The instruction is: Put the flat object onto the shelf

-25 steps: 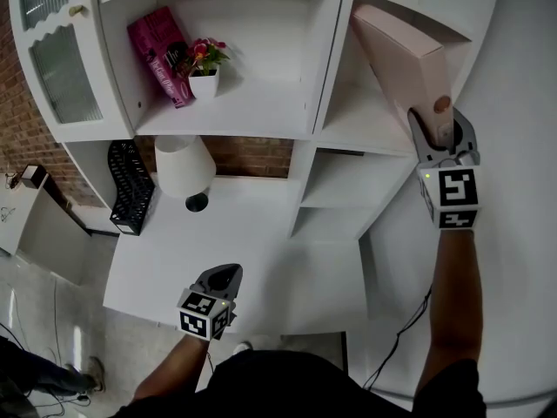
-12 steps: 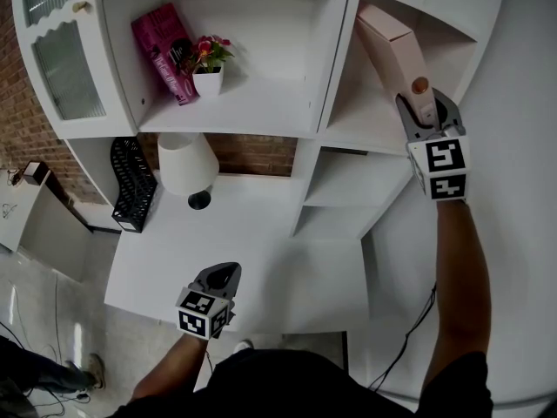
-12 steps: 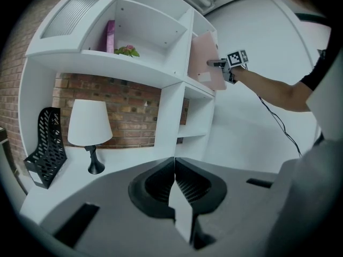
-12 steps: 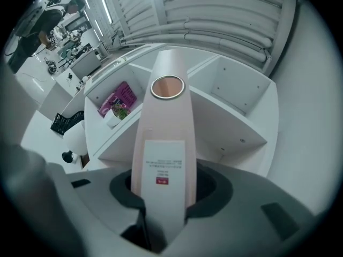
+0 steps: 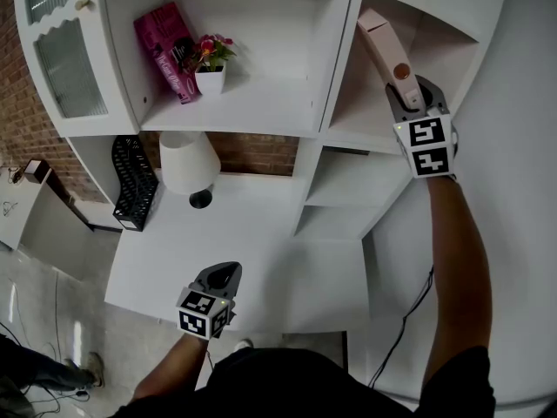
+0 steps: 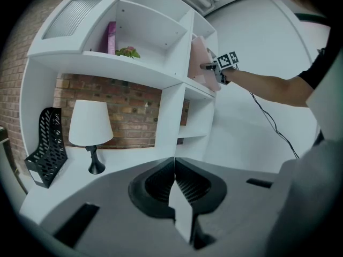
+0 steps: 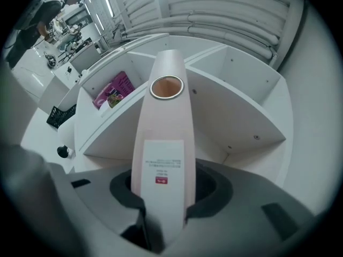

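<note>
- Our right tongs (image 5: 406, 98) clamp the box (image 5: 381, 43) by its near end, upper right of frame; we think it may pivot in the grip.
- It leans at the shelf (image 5: 361, 122) mouth; its far end could knock the divider (image 5: 338, 50).
- Our left tongs (image 5: 224, 279), closed and empty, hang low over the bench (image 5: 261, 225).

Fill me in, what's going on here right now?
A person's right gripper is shut on one end of the flat pink box, holding it tilted into the upper right compartment of the white shelf unit, not yet released. The left gripper is shut and empty by the desk's front edge.
</note>
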### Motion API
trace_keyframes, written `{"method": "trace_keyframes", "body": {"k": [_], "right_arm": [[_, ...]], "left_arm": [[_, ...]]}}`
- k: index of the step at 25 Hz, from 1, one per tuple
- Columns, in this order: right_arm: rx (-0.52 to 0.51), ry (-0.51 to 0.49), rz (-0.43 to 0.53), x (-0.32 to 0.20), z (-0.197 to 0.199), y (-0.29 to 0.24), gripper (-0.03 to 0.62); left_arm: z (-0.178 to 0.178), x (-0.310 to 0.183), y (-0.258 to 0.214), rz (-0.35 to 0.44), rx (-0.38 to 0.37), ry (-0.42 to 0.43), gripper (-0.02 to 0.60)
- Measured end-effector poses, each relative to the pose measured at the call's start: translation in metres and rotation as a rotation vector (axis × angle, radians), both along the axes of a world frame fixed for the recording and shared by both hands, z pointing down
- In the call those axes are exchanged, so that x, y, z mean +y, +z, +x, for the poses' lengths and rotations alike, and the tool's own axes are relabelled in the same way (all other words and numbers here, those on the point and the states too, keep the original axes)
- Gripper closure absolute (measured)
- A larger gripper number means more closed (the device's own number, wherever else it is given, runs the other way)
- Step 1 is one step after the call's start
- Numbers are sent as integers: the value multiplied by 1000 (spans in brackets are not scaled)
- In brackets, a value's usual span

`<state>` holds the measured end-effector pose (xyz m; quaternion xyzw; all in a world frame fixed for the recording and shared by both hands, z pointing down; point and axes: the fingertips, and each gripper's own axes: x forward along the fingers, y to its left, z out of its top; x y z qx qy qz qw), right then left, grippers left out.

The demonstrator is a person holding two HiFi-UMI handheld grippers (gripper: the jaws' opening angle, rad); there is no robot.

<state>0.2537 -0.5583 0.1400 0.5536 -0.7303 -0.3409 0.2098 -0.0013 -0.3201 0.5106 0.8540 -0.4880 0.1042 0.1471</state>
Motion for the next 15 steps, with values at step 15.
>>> {"method": "trace_keyframes", "body": {"k": [15], "right_arm": [[-10,4,-9,-32,-2,0,427]], "left_arm": [[-8,1,5,-8,12,-30,577]]}}
